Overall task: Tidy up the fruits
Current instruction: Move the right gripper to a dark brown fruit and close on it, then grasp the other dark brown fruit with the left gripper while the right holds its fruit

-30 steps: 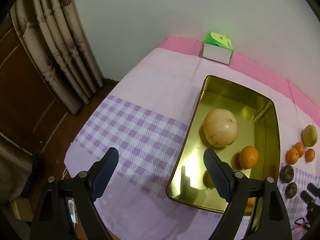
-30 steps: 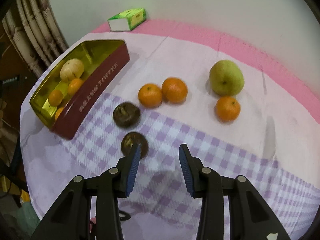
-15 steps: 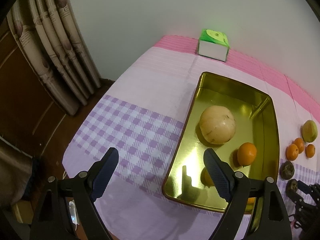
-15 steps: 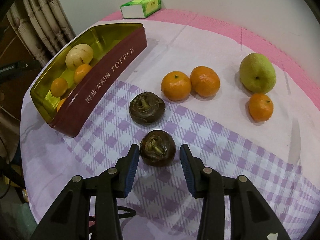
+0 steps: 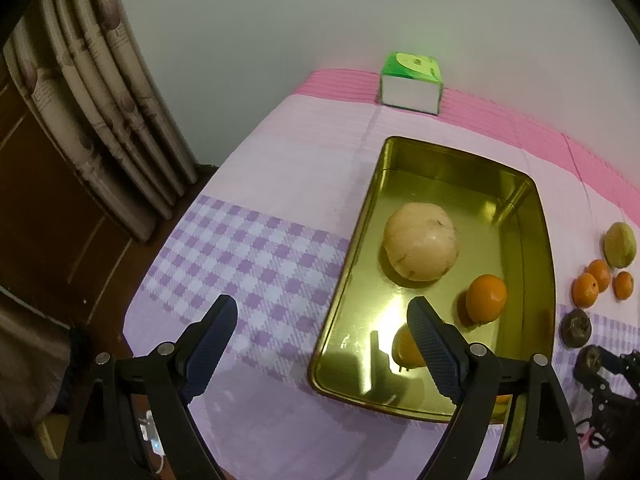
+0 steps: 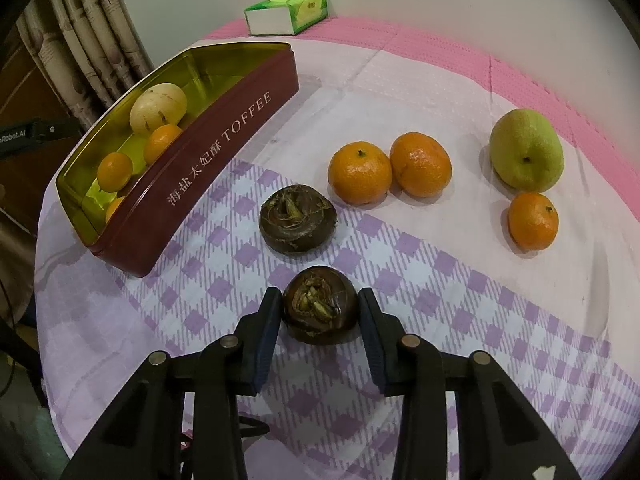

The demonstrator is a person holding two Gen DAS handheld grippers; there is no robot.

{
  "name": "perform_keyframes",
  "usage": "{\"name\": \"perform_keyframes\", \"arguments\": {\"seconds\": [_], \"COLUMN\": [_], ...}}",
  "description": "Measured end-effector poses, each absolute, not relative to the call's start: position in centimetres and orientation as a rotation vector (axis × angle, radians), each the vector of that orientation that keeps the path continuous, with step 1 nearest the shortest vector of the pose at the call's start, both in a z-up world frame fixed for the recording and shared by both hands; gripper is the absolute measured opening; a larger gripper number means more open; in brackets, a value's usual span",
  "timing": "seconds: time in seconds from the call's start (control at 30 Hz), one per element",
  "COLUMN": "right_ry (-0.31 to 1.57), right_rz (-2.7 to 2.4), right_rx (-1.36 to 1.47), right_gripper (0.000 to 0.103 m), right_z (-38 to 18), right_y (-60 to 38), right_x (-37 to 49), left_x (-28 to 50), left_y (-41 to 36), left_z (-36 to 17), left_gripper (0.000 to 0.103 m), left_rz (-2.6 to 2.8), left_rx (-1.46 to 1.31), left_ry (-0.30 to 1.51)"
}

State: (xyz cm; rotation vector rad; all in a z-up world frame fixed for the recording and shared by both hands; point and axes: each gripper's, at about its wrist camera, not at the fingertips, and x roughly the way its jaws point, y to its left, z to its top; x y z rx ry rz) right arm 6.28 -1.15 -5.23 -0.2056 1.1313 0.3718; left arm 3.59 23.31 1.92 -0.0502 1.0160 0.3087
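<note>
Toffee tin (image 6: 208, 148) far ahead-left of right gripper (image 6: 319, 312) — jaws just closing, pads against dark water chestnut (image 6: 320, 305) on checked cloth (image 6: 460, 300). Left gripper (image 5: 322, 332) wide, empty, over tin's near corner.

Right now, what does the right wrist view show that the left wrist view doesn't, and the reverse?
Right wrist only: the tin's red side with TOFFEE lettering, and the right gripper shut on the near brown fruit, its fingers against both sides.

Left wrist only: the open left gripper holding nothing, and the tin's bare gold floor from above.

Both: the pale round fruit and oranges in the tin, the green tissue box, the green pear, three loose oranges, the second brown fruit and the checked cloth.
</note>
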Motion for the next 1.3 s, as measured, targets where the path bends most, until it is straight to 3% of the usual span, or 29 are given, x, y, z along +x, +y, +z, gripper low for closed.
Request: {"name": "perform_keyframes", "arguments": {"seconds": [0.77, 1.2, 1.3], "right_ry": [1.113, 1.109, 1.110], "right_rz": [0.087, 0.040, 0.044], "right_rx": [-0.132, -0.076, -0.065], "right_gripper": [0.036, 0.036, 0.036], "right_z": [-4.7, -4.9, -4.8], "right_y": [-12.7, -15.6, -16.2], "right_x": [7.4, 7.4, 7.0], "left_x": [5.0, 5.8, 6.2], "left_y": [4.9, 1.4, 1.0], "left_z": [0.9, -1.4, -2.1], "left_gripper": [0.087, 0.087, 0.080], "left_rz": [-0.144, -0.210, -0.216], "left_rx": [0.136, 0.151, 0.151], "left_ry": [1.038, 1.094, 1.110]}}
